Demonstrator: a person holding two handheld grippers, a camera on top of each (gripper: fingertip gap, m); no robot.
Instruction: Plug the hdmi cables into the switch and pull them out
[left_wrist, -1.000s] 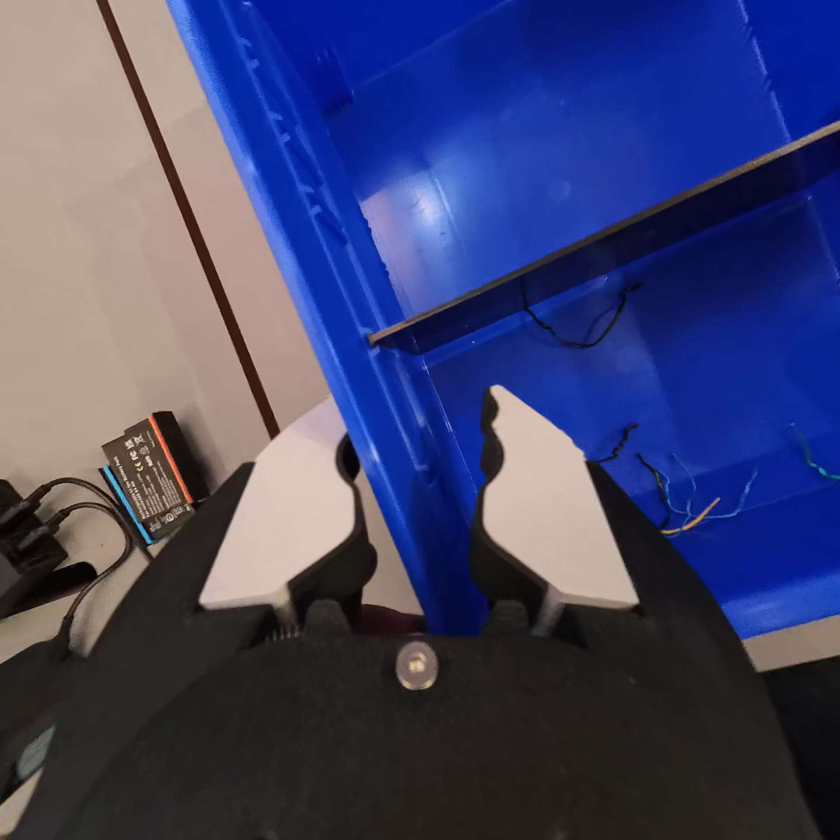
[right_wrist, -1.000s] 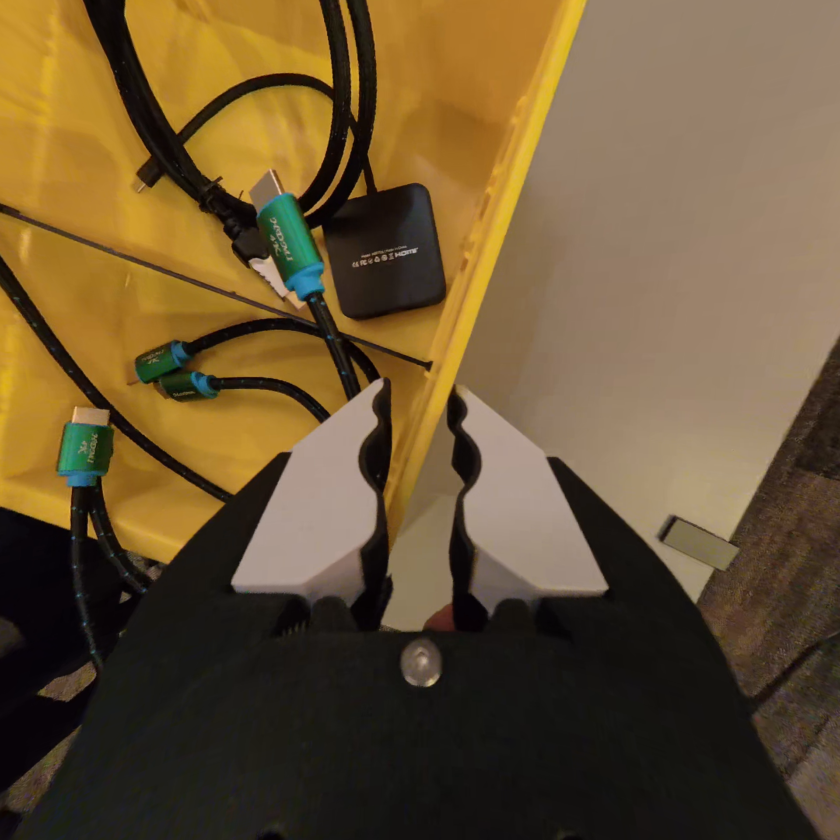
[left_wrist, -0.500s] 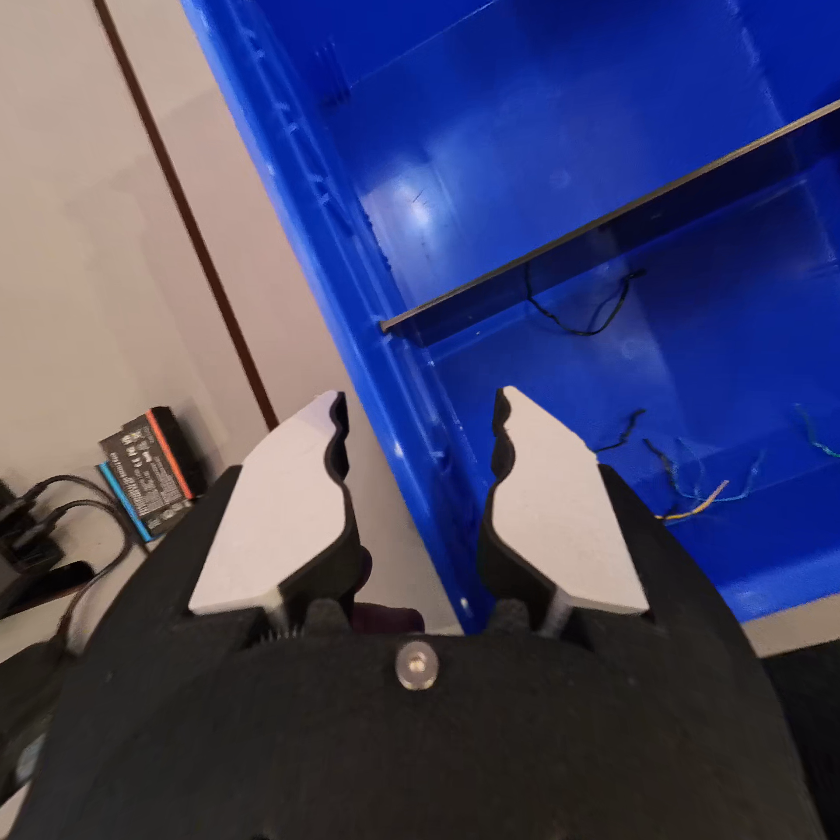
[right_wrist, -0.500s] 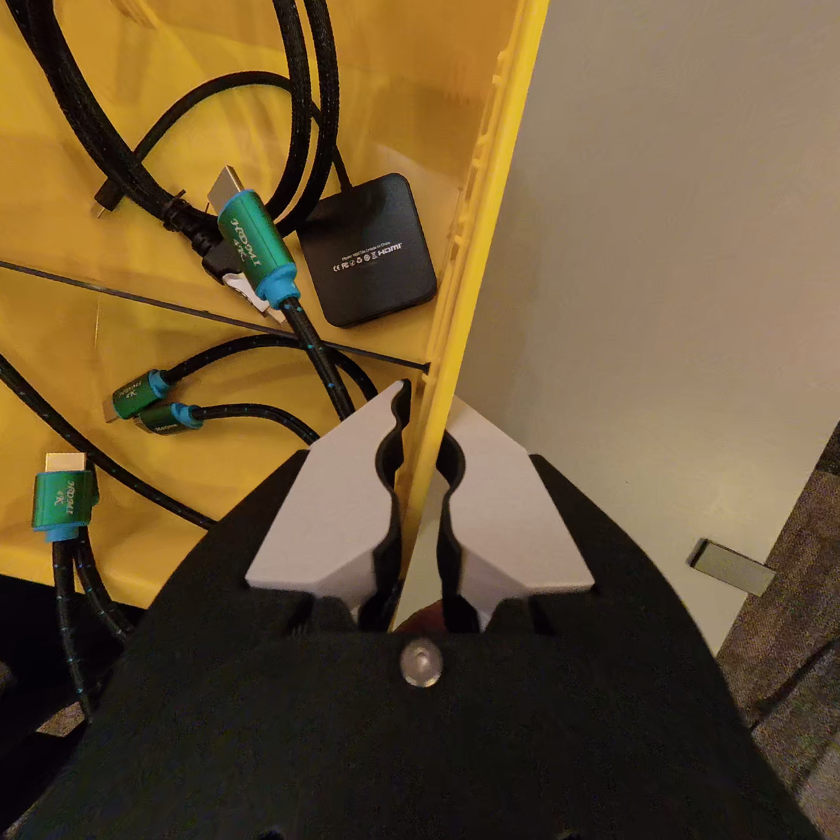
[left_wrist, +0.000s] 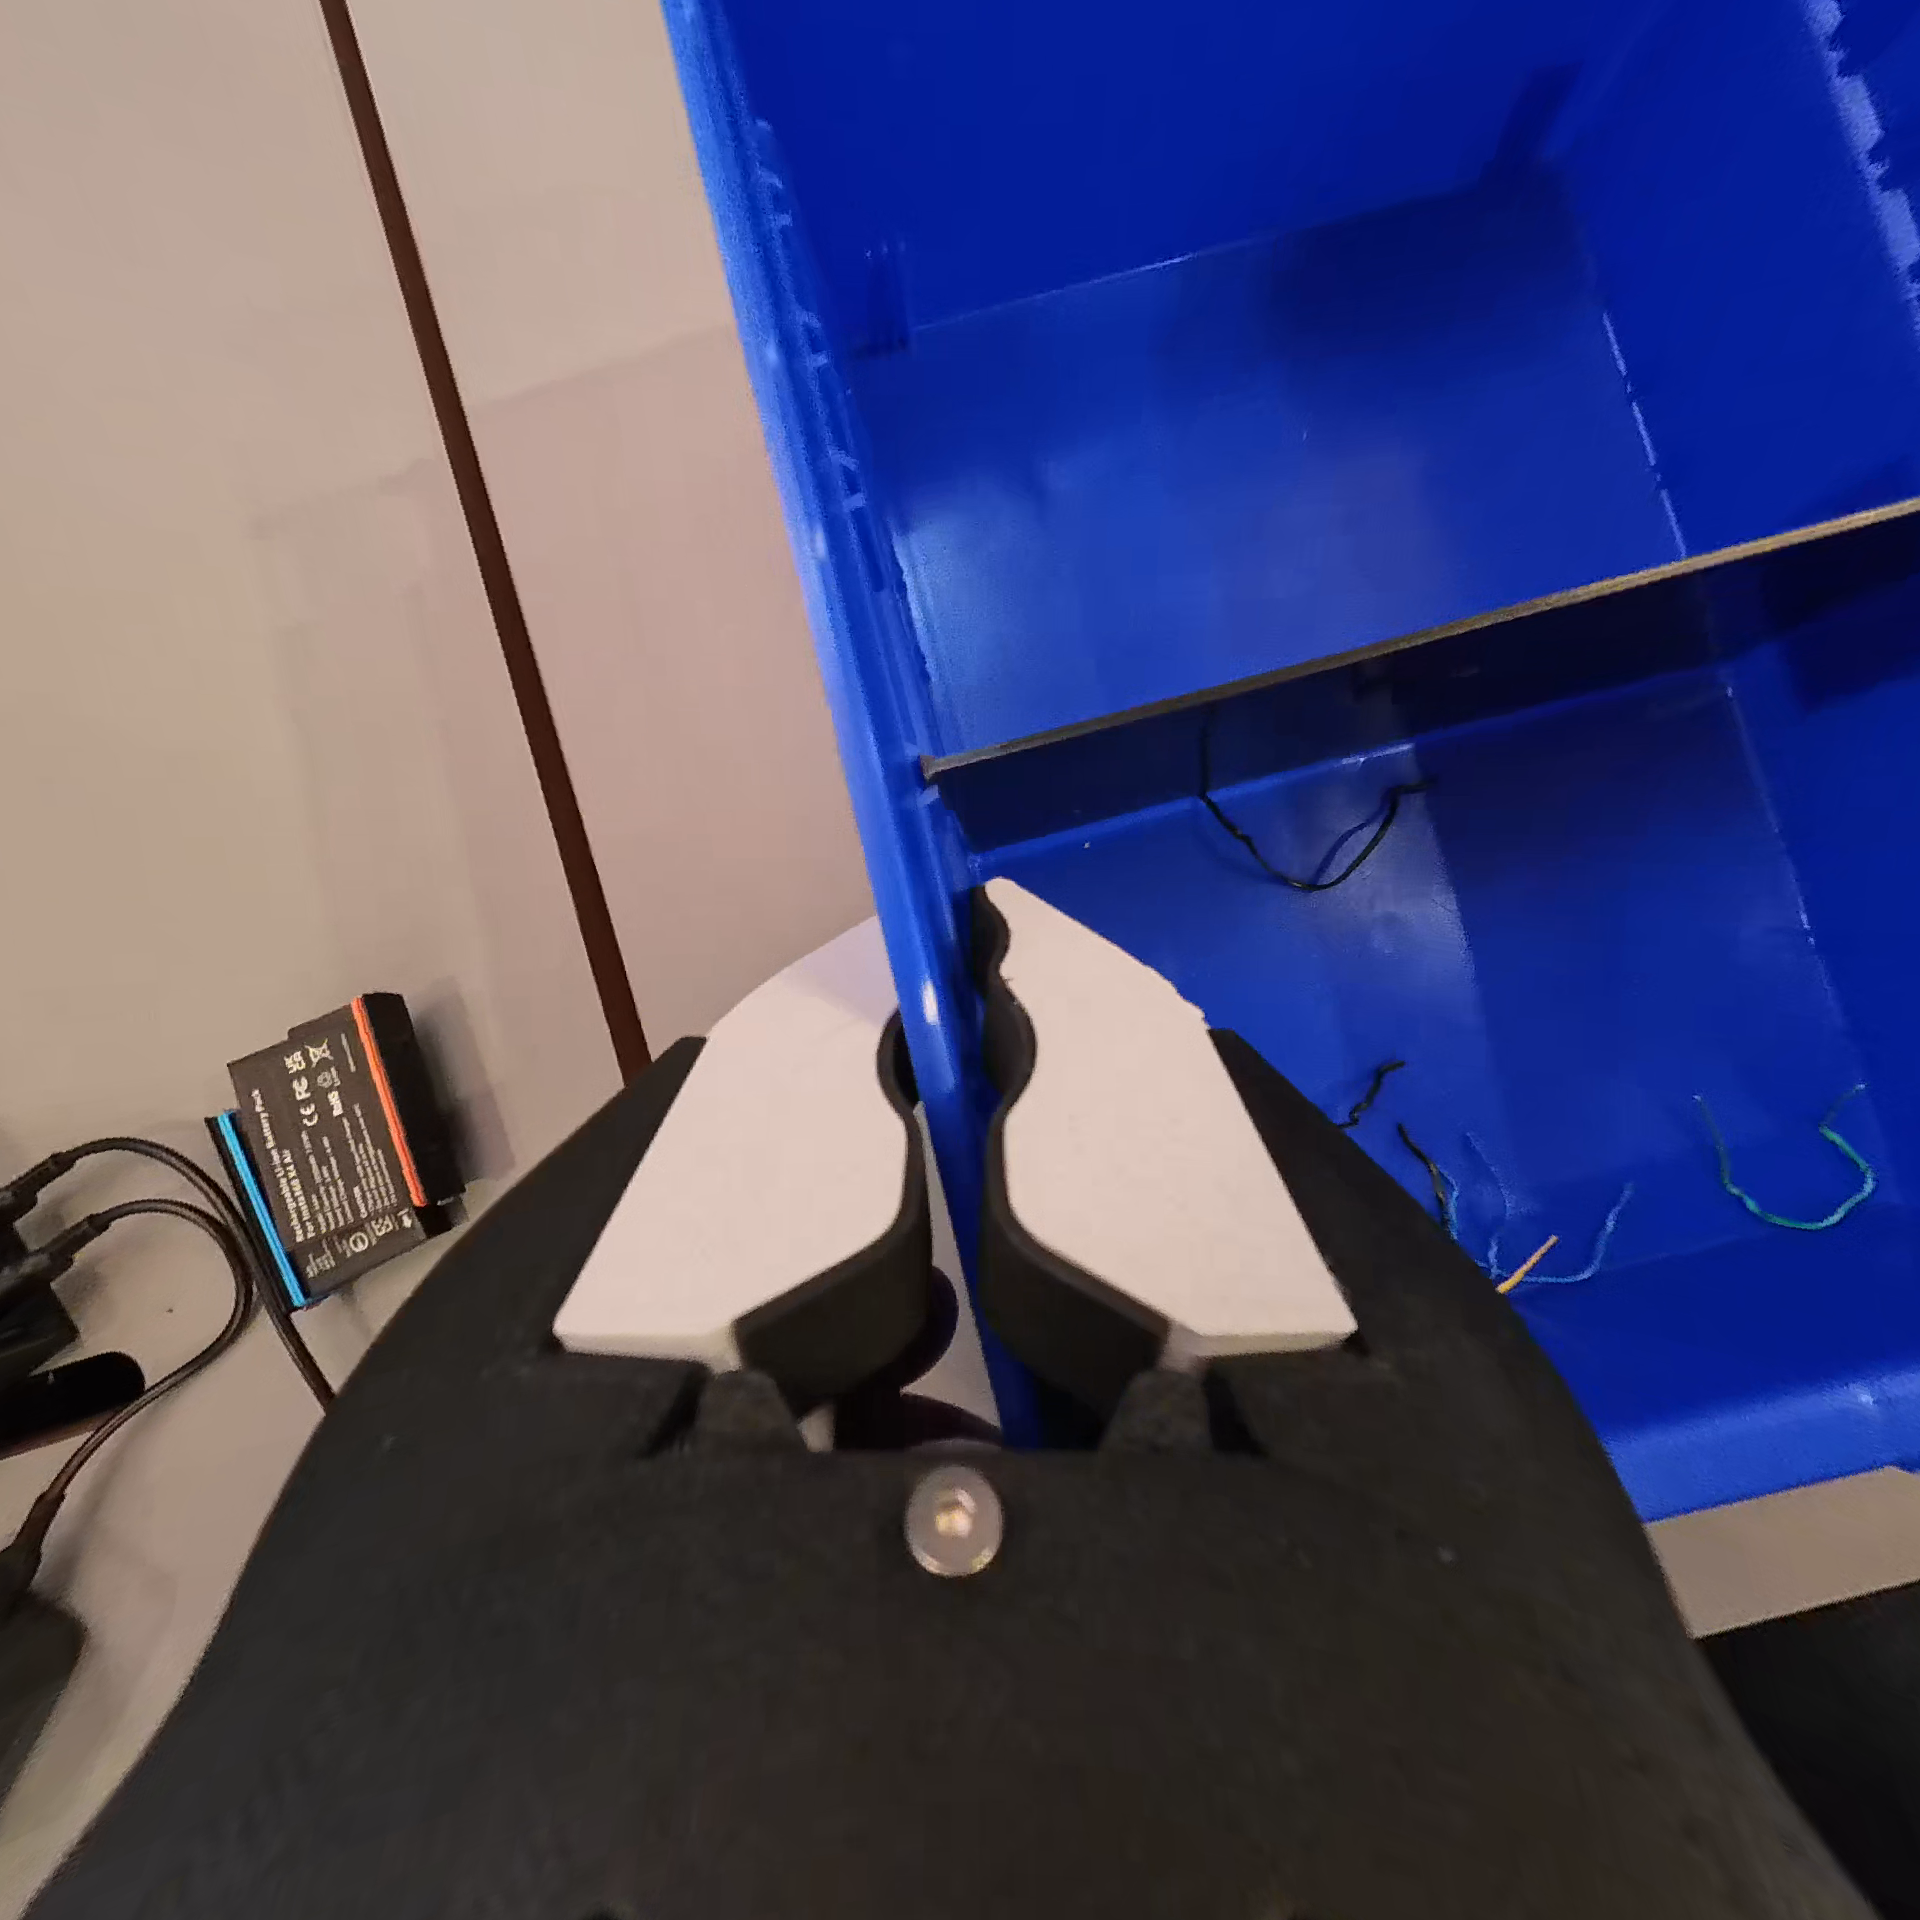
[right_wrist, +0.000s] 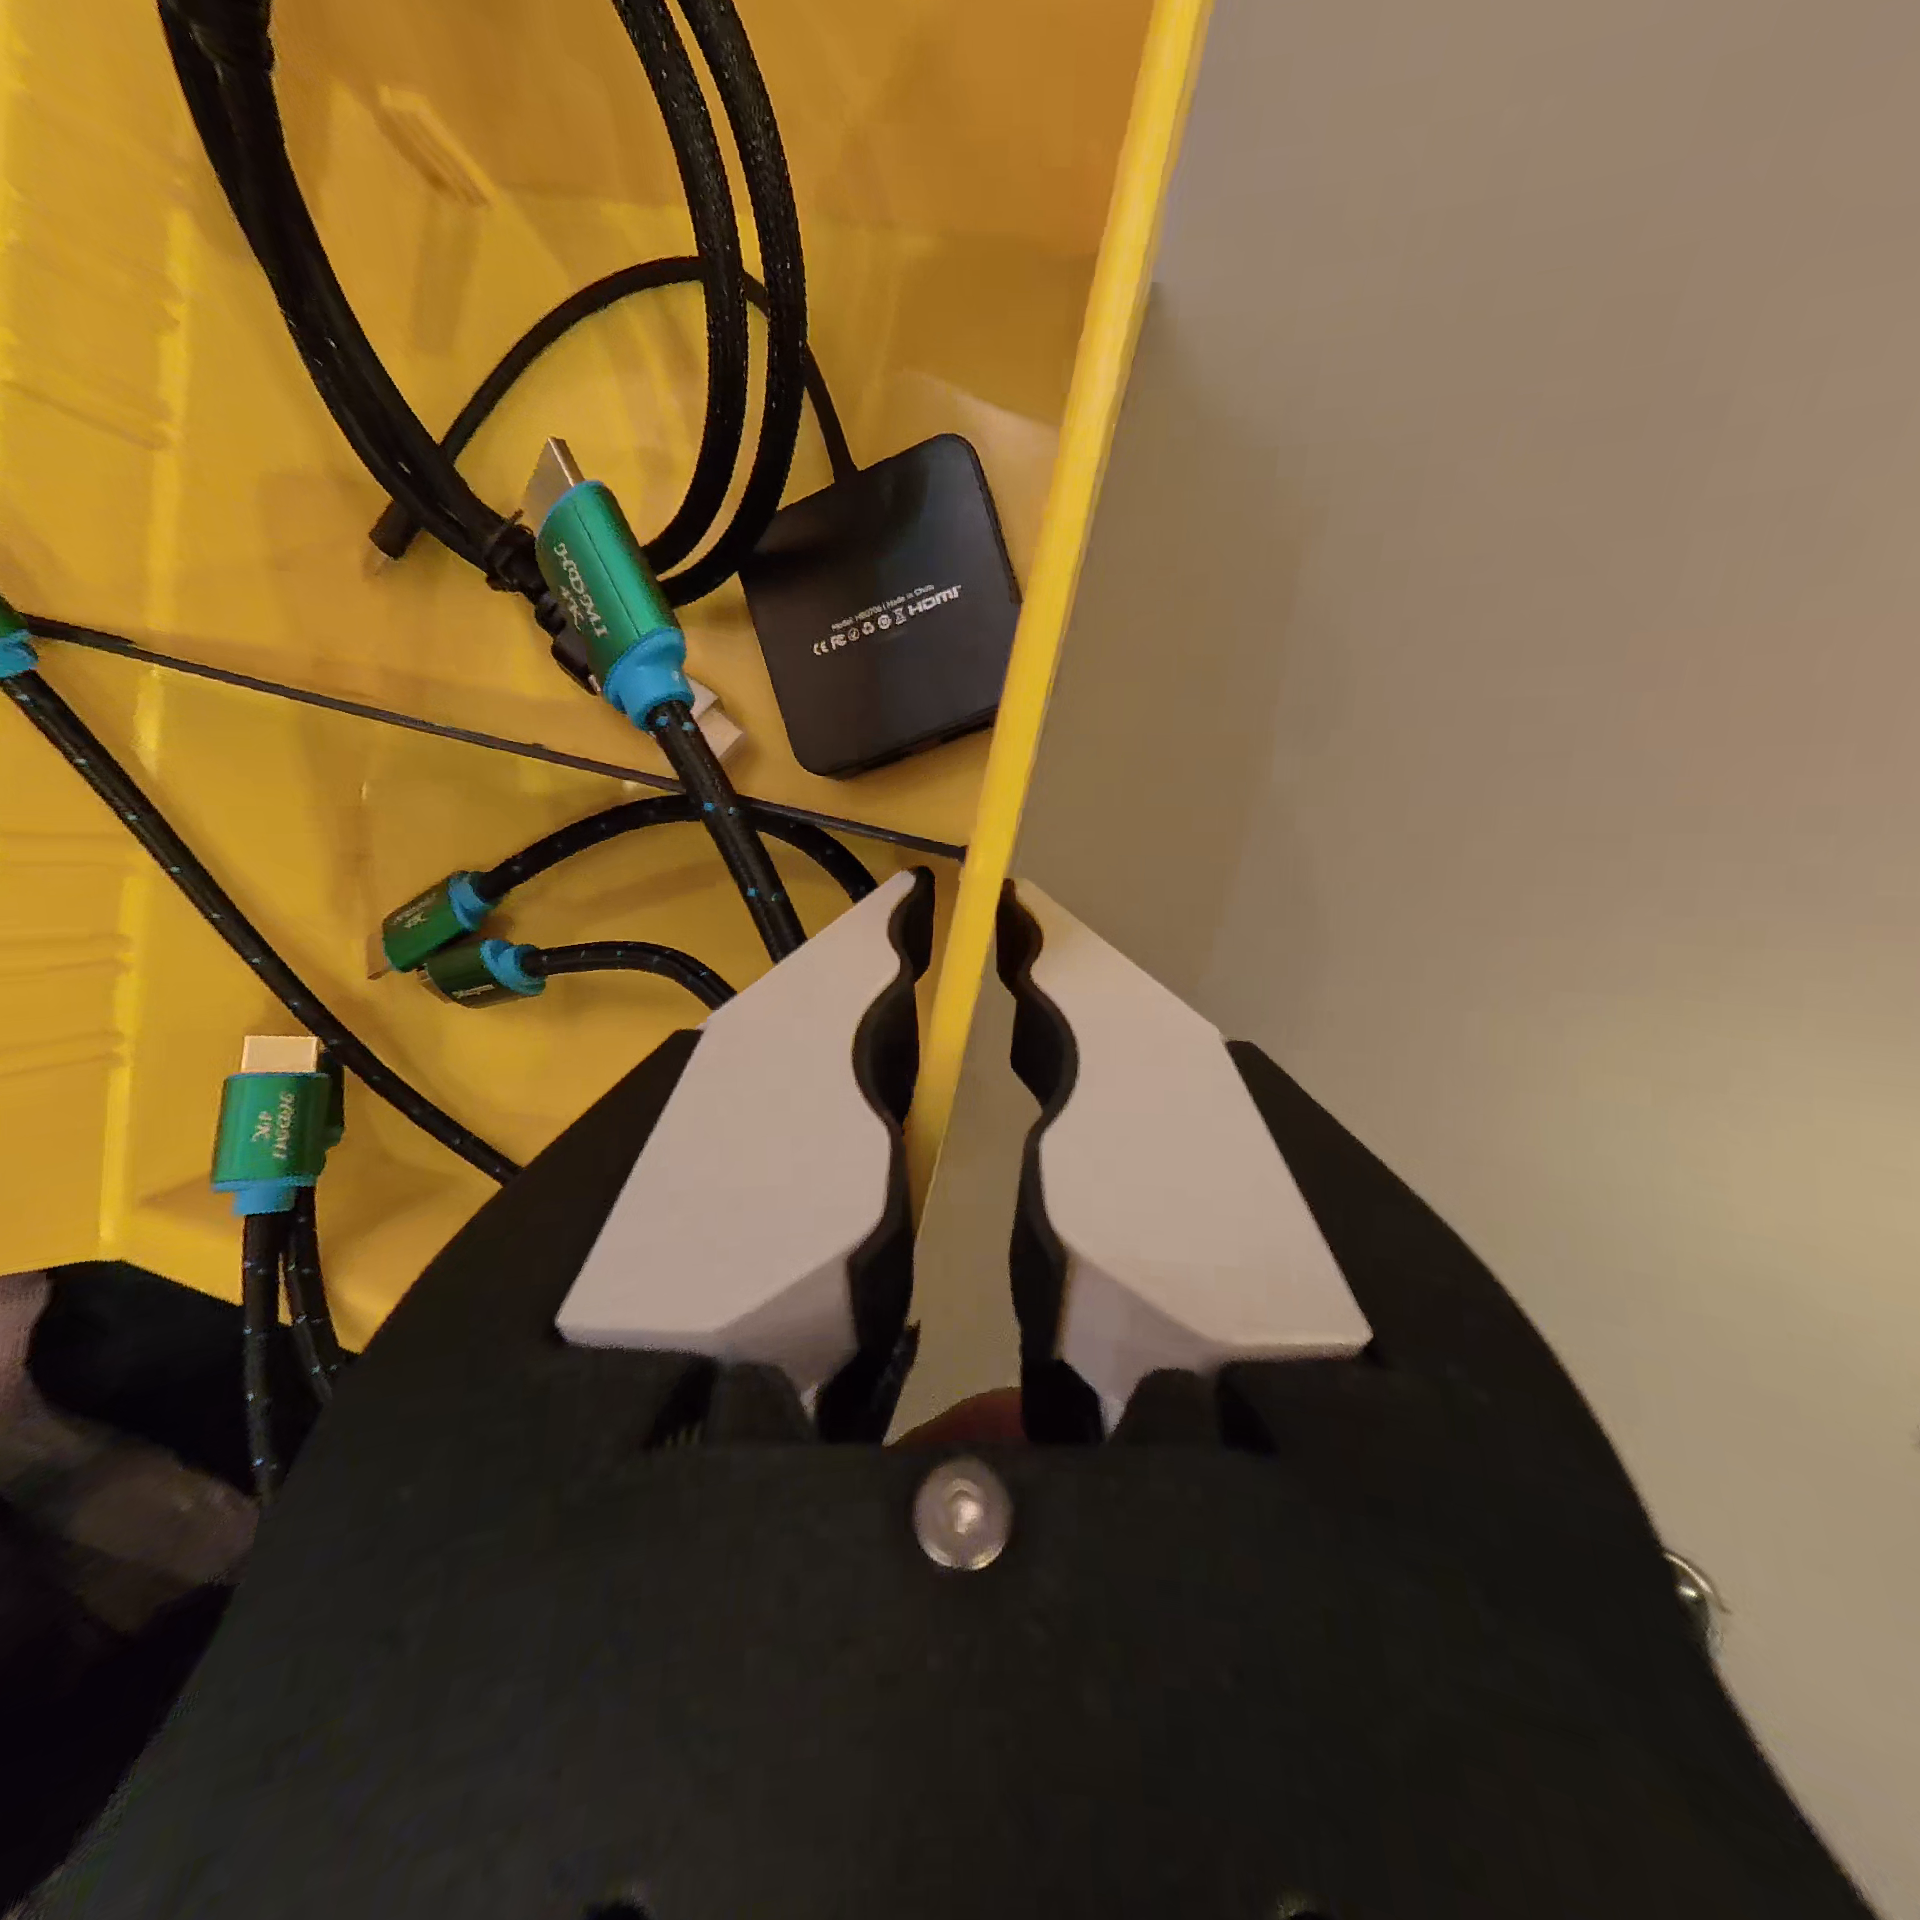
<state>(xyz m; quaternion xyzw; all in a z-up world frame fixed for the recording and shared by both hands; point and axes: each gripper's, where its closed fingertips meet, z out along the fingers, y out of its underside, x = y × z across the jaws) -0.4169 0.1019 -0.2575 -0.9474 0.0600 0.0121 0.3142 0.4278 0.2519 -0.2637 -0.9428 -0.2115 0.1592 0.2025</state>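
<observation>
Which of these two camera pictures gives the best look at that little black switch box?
The right wrist view. The black switch box lies in the yellow bin, its flat face up, against the wall, among the cables. The left wrist view shows none of it, only a blue bin.

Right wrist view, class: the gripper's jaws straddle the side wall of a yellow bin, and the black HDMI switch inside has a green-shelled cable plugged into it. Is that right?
Not quite. The right wrist view shows the right gripper astride the yellow bin wall, but no green-shelled HDMI plug is in the black HDMI switch; the nearest one lies loose beside it, its metal tip bare.
</observation>
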